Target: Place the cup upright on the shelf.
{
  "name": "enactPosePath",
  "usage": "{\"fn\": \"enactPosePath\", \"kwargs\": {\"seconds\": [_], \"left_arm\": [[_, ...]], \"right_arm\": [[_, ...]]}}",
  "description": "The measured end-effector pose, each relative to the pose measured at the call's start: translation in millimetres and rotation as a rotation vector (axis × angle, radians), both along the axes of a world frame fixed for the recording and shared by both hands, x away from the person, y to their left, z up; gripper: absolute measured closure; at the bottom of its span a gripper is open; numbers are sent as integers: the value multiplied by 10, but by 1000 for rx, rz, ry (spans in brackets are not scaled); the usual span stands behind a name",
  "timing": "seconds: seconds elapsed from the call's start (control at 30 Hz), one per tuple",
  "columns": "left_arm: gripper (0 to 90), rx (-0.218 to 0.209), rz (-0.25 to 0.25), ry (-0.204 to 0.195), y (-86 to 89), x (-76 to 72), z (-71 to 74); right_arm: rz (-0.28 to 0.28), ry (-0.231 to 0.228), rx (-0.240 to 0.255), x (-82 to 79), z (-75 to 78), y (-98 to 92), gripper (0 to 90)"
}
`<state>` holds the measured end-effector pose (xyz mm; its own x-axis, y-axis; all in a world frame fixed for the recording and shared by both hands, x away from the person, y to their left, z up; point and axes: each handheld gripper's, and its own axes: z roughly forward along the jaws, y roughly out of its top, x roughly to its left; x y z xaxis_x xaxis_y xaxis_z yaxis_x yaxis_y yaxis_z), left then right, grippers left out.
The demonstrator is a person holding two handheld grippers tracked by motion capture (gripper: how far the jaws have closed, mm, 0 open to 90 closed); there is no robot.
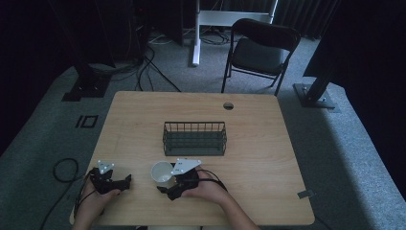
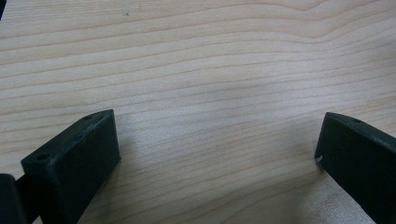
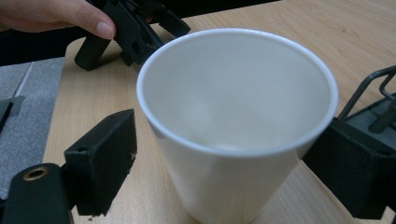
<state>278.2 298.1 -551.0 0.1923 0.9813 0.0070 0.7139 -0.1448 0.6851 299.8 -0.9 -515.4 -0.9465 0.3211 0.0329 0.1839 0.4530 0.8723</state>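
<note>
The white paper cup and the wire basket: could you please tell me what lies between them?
Nothing: in the high view, bare wooden table separates the white paper cup from the wire basket.

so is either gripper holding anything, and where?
Nothing gripped yet. Right gripper straddles the white paper cup mid-wall, left jaw apart from it. Left gripper open over table.
</note>
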Motion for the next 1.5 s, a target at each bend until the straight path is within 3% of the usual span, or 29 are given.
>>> {"fn": "enactPosePath", "kwargs": {"seconds": [0.17, 0.27, 0.4, 0.6, 1.3, 1.5], "left_arm": [[0, 0, 0, 0, 0, 0, 0], [0, 0, 0, 0, 0, 0, 0], [0, 0, 0, 0, 0, 0, 0], [0, 0, 0, 0, 0, 0, 0], [0, 0, -1, 1, 1, 0, 1], [0, 0, -1, 2, 1, 0, 2]], "right_arm": [[-6, -5, 3, 7, -14, 51, 113], [-14, -14, 5, 11, -18, 63, 199], [4, 12, -5, 9, 3, 71, 202], [-10, -2, -5, -7, 49, 37, 203], [-38, -33, 66, 42, 482, -181, 203], [-69, -54, 79, 100, 624, -257, 203]]}}
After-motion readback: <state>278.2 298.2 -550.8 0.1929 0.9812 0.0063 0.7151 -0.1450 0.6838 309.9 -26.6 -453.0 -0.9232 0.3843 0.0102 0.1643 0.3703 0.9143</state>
